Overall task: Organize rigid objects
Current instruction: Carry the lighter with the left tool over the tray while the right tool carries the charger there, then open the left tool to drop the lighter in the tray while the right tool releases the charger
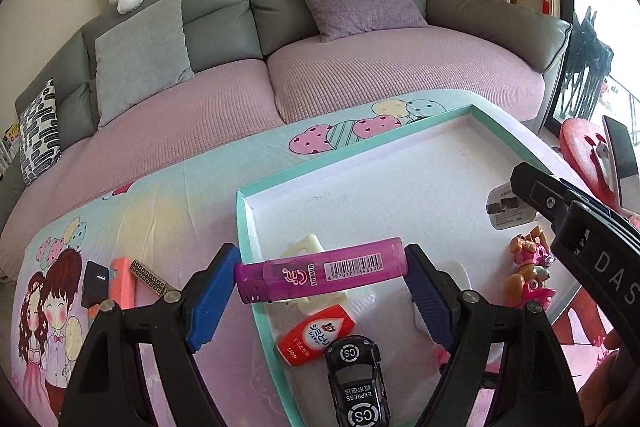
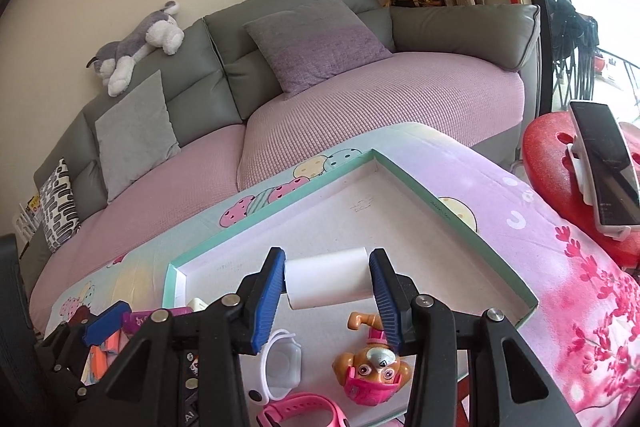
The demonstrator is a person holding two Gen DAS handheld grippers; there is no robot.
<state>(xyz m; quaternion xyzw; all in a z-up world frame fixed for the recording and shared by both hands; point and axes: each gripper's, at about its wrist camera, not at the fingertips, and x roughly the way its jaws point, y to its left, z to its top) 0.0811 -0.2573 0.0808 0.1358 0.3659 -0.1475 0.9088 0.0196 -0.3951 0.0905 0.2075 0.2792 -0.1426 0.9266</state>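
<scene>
Left to right. On the cartoon tablecloth (image 1: 168, 211), outside the tray, lie a black block (image 1: 95, 283), an orange case (image 1: 125, 283) and a patterned bar (image 1: 154, 282). My left gripper (image 1: 323, 277) holds a purple lighter (image 1: 320, 274) endwise, jaws wide, over the near rim of the teal-rimmed tray (image 1: 244, 223). My right gripper (image 2: 328, 283), jaws about half open, grips a white charger (image 2: 328, 279) above the tray floor. To place well, I should lower each item into bare floor, clear of the red LION bottle (image 1: 316, 335), toy car (image 1: 358, 379) and pup figurine (image 2: 370, 367), before releasing.
</scene>
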